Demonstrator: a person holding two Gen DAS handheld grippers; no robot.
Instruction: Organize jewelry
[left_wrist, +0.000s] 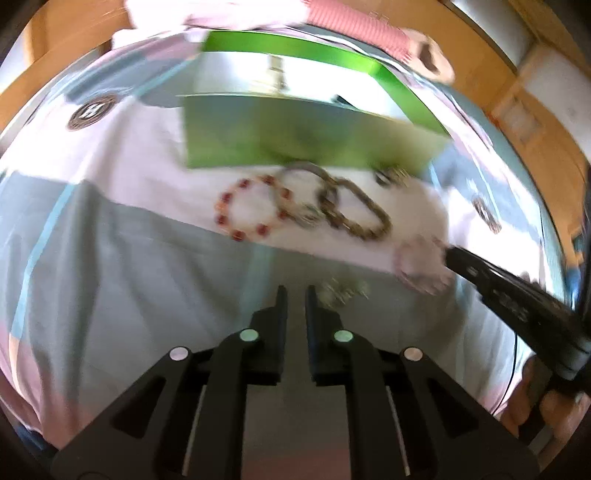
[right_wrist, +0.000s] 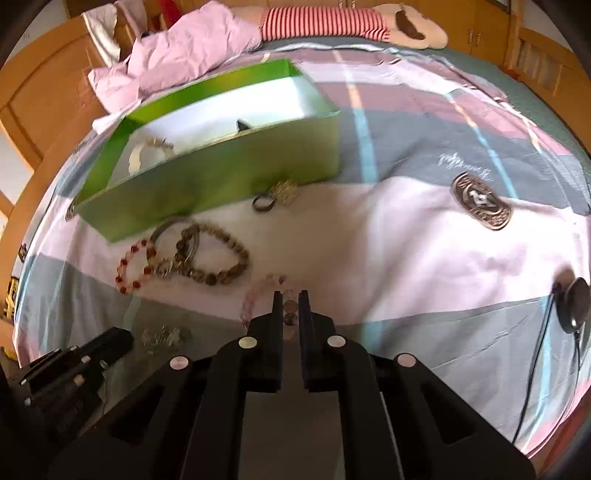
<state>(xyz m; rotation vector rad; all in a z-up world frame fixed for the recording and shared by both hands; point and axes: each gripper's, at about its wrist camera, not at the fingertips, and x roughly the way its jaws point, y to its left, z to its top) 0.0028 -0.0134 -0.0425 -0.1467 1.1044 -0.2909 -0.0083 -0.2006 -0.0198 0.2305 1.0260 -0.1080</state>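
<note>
On the bedsheet lie a red bead bracelet (left_wrist: 251, 208) (right_wrist: 133, 269), a brown bead bracelet (left_wrist: 354, 212) (right_wrist: 214, 258), a metal bangle (right_wrist: 173, 230) and small rings (right_wrist: 277, 194) before an open green box (left_wrist: 295, 133) (right_wrist: 207, 162) that holds a pale beaded piece (right_wrist: 147, 151). My right gripper (right_wrist: 290, 295) (left_wrist: 448, 256) is shut on a pink bead bracelet (right_wrist: 258, 295) (left_wrist: 421, 267). My left gripper (left_wrist: 296, 291) is nearly shut and empty, just left of a small silvery trinket (left_wrist: 341, 290) (right_wrist: 162, 338).
Crumpled pink bedding (right_wrist: 177, 48) and a striped plush toy (right_wrist: 325, 22) lie beyond the box. A wooden bed frame (right_wrist: 40, 96) rings the bed. A black round device with a cable (right_wrist: 572, 306) sits at the right.
</note>
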